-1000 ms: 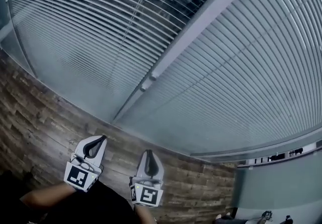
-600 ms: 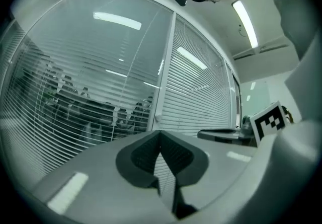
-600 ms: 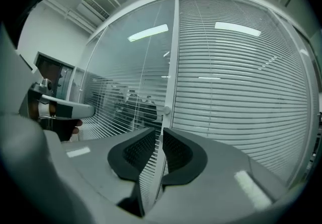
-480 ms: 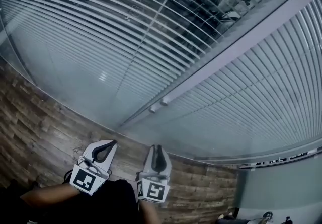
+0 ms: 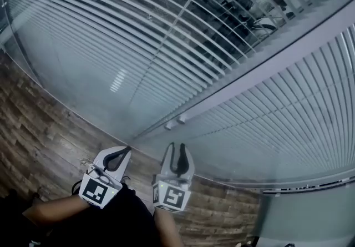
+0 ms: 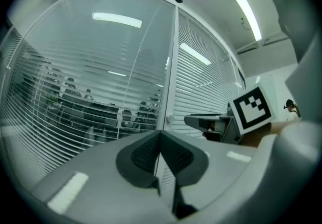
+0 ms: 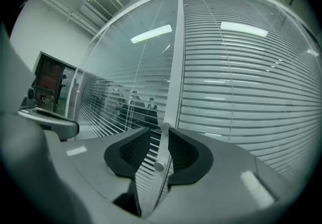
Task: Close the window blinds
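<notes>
Pale-grey left hand-held gripper (image 5: 127, 150) and right hand-held gripper (image 5: 177, 146), black pads (image 7: 183, 153), black-and-white marker cubes (image 5: 100, 191)

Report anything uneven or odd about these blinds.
The two panes do not match. The left blinds have slats tilted open, so the room behind shows through. The right blinds, past the frame post, are shut flat. Nothing looks bent or broken.

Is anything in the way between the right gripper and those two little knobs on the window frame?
Nothing visible. The right gripper points straight at the knobs on the frame. Its jaws have just been opening, and the knobs show in the gap between them, untouched, with only open air in front.
</notes>
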`<action>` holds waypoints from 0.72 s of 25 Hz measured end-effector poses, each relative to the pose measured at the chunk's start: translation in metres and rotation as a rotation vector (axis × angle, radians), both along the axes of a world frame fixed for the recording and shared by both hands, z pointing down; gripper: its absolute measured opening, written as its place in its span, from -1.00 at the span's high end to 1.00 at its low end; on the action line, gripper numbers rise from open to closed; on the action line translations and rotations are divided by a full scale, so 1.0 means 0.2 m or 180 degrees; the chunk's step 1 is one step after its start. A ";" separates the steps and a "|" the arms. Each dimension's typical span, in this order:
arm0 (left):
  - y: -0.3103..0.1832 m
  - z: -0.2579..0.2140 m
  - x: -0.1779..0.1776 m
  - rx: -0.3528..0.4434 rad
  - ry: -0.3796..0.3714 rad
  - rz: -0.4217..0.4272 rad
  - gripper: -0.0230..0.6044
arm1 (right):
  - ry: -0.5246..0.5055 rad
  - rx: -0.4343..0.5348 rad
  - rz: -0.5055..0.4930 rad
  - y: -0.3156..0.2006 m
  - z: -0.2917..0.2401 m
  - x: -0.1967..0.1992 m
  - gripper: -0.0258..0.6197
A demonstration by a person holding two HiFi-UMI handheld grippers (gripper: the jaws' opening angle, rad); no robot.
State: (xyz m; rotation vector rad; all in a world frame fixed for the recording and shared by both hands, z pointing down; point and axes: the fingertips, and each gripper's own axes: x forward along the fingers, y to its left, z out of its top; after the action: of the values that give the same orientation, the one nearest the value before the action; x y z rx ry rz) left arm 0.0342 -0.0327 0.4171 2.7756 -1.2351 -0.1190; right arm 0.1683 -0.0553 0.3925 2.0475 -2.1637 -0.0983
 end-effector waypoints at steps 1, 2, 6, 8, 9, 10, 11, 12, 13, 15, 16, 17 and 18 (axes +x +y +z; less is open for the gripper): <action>-0.01 -0.01 0.00 -0.0023 0.0014 -0.0013 0.92 | 0.0024 -0.0020 -0.0009 -0.03 -0.01 0.00 0.57; -0.02 -0.03 0.00 -0.0047 0.0028 -0.0028 0.92 | 0.0051 -0.0040 -0.0016 -0.06 -0.03 -0.01 0.57; -0.09 -0.07 0.03 -0.0061 0.0050 -0.0062 0.92 | 0.0154 -0.0086 -0.0028 -0.18 -0.04 0.01 0.57; -0.11 -0.07 0.04 -0.0051 0.0049 -0.0070 0.92 | 0.0128 -0.0094 -0.0048 -0.22 -0.03 0.01 0.57; -0.11 -0.07 0.03 -0.0051 0.0058 -0.0080 0.92 | 0.0088 -0.0083 -0.0058 -0.23 -0.03 0.01 0.56; -0.12 -0.07 0.02 -0.0057 0.0069 -0.0092 0.92 | 0.0054 -0.0065 -0.0060 -0.23 -0.03 0.00 0.56; -0.13 -0.07 0.01 -0.0070 0.0080 -0.0103 0.92 | 0.0037 -0.0051 -0.0053 -0.24 -0.03 -0.01 0.54; -0.14 -0.07 0.00 -0.0083 0.0087 -0.0110 0.92 | 0.0036 -0.0043 -0.0042 -0.24 -0.04 -0.01 0.54; -0.14 -0.07 0.00 -0.0090 0.0088 -0.0109 0.92 | 0.0043 -0.0039 -0.0031 -0.25 -0.04 -0.01 0.53; -0.16 -0.07 0.01 -0.0097 0.0079 -0.0087 0.92 | 0.0057 -0.0042 0.0002 -0.28 -0.04 -0.01 0.52; -0.17 -0.07 0.01 -0.0102 0.0073 -0.0071 0.92 | 0.0061 -0.0044 0.0027 -0.29 -0.03 0.00 0.50; -0.18 -0.06 0.02 -0.0112 0.0062 -0.0060 0.92 | 0.0062 -0.0046 0.0053 -0.30 -0.03 0.01 0.49; -0.19 -0.05 0.01 -0.0129 0.0044 -0.0060 0.92 | 0.0060 -0.0048 0.0074 -0.31 -0.03 0.01 0.48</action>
State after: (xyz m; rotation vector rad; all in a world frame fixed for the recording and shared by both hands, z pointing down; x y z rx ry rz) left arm 0.0369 -0.0699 0.4071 2.7248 -1.2466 -0.1132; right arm 0.1709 -0.1169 0.3867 2.0546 -2.1224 -0.0977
